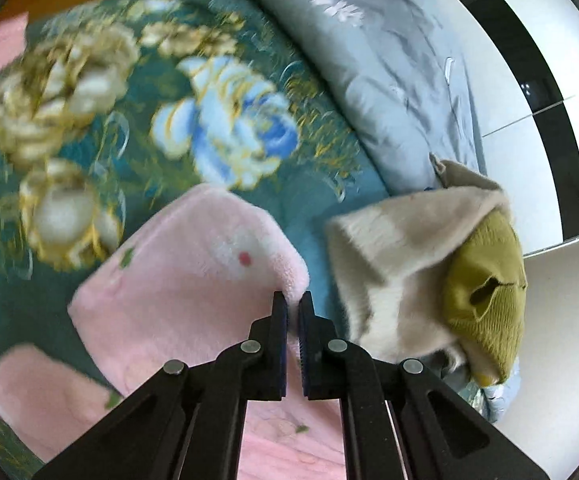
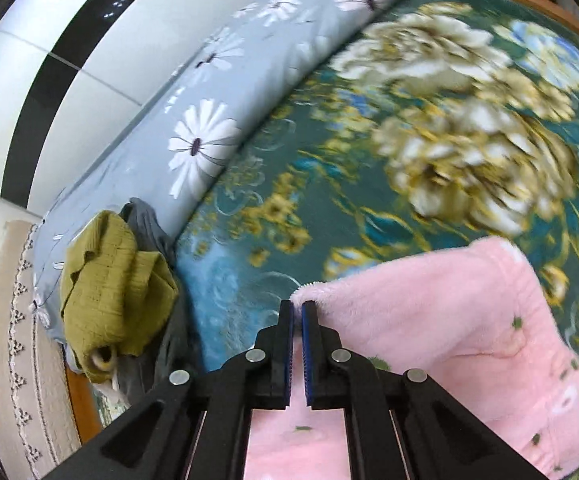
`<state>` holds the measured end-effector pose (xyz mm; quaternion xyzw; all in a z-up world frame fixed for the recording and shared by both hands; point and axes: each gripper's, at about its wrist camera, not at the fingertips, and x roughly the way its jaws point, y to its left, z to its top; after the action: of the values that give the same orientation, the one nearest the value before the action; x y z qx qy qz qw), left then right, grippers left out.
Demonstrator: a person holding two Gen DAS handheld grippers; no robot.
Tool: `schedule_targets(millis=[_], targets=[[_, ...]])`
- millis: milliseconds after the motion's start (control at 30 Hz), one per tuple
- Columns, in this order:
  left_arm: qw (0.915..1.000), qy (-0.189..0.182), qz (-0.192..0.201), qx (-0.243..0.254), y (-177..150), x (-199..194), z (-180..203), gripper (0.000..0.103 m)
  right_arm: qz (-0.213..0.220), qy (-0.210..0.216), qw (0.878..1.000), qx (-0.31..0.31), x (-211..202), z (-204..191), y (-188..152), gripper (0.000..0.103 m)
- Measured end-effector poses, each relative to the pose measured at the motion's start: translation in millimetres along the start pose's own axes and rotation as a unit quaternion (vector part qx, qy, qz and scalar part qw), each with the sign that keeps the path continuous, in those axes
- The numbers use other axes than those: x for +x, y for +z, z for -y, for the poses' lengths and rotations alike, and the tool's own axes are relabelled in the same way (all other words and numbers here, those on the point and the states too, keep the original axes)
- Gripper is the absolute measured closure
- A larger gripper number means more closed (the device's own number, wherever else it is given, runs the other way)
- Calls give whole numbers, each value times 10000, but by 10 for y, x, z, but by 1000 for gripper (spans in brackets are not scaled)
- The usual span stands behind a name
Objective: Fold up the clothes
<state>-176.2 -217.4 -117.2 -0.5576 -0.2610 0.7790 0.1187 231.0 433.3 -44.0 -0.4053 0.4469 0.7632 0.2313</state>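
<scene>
Two grippers, each clamped on a corner of the same pink fleece. Left gripper (image 1: 293, 300): jaws nearly together, a fold of the fleece (image 1: 193, 280) pinched between the pads at its right corner. Right gripper (image 2: 297, 308): jaws likewise drawn in, the fleece's left corner caught between the blue-lined pads. Both point steeply down at the bed.

Fleece: fluffy, pale pink, small green flecks and a white patch with a red dot. It hangs from both tips, raised off the blanket at the held edge; the rest runs back under the grippers. Another pink piece shows at the left view's lower left, and one at its upper left edge; cannot tell if they are the same garment.

Blanket (image 1: 101, 112): teal, large cream and blue flowers, blurred.

Beyond it, a grey-blue quilt (image 2: 205, 120) with white daisies along the bed's far side.

Beside the quilt, a heap of clothes: an olive knit (image 2: 109, 284), a cream garment (image 1: 401, 248) touching it, something dark grey behind.

White wall panels with a black band past the quilt.
</scene>
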Motion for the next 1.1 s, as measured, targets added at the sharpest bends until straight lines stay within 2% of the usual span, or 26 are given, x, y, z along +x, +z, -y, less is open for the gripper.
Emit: schedule_targets(millis=[167, 333, 467, 567, 633, 733, 767, 800, 867, 1000, 1100], targets=[[9998, 165, 61, -17, 227, 179, 156, 98, -91, -125, 9999, 52, 450, -241, 215, 99], [9991, 350, 194, 133, 357, 445, 316, 98, -36, -328, 9994, -87, 699, -358, 306, 99], [9976, 687, 0, -64, 375, 694, 194, 98, -166, -497, 9986, -24, 908, -294, 311, 99], [9957, 901, -64, -189, 351, 821, 107, 98, -246, -433, 9988, 38, 1000, -246, 285, 99], [9941, 1060, -52, -201, 321, 860, 80, 98, -299, -383, 9988, 80, 1059, -214, 266, 95], [9955, 900, -48, -309, 264, 825, 91, 97, -272, -270, 9992, 127, 962, -223, 259, 89], [9963, 791, -114, -327, 249, 795, 110, 92, -268, -196, 9994, 114, 915, -228, 262, 70], [9969, 683, -180, -343, 232, 765, 129, 78, -249, -106, 9996, 76, 844, -236, 263, 46], [9982, 466, -323, -169, 153, 635, 214, 59, -202, 80, 9998, -37, 660, -242, 258, 42], [9983, 114, -467, 323, -43, 297, 389, 59, -70, 437, 9986, -290, 194, -194, 238, 42], [9977, -227, -325, 558, -281, -149, 370, 56, 174, 638, 9974, -290, -252, 80, 171, 42]])
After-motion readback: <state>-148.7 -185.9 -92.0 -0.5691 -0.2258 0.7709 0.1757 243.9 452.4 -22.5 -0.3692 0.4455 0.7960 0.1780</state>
